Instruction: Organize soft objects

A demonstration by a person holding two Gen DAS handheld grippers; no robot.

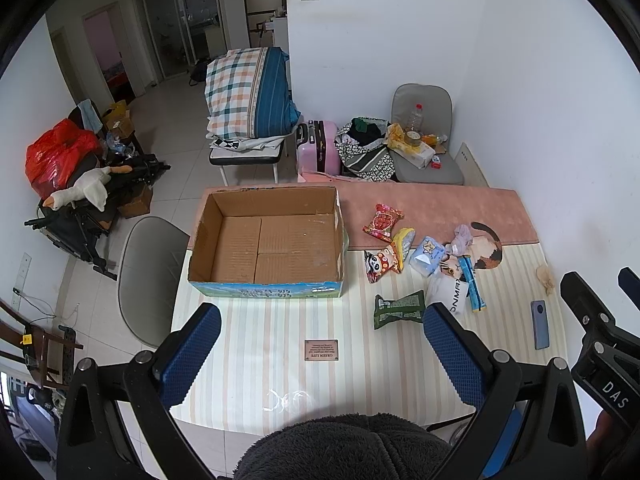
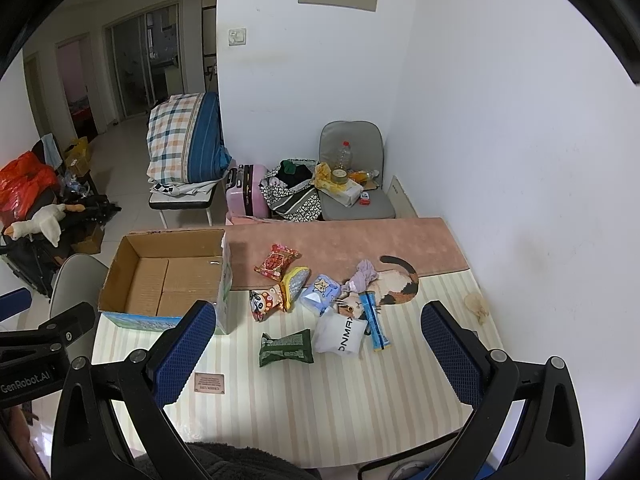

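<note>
An open, empty cardboard box (image 1: 266, 240) (image 2: 164, 276) stands at the table's left. To its right lies a cluster of soft packets: a red snack bag (image 1: 383, 217) (image 2: 277, 262), a panda packet (image 1: 378, 265) (image 2: 262, 302), a blue tissue pack (image 1: 429, 256) (image 2: 320, 294), a green packet (image 1: 398, 307) (image 2: 286, 347), a white pouch (image 1: 450, 294) (image 2: 340, 336), a blue stick packet (image 1: 471, 284) (image 2: 374, 322) and a lilac cloth (image 1: 462, 237) (image 2: 362, 274). My left gripper (image 1: 322, 354) is open and empty above the table's near side. My right gripper (image 2: 316, 356) is open and empty too.
A blue phone (image 1: 541, 324) lies at the table's right, with a crumpled tissue (image 1: 546, 276) (image 2: 477, 306) near the wall. A small brown label (image 1: 321, 350) (image 2: 209, 383) sits on the striped cloth. Grey chairs stand left (image 1: 150, 276) and behind (image 1: 424, 136). A white wall is close on the right.
</note>
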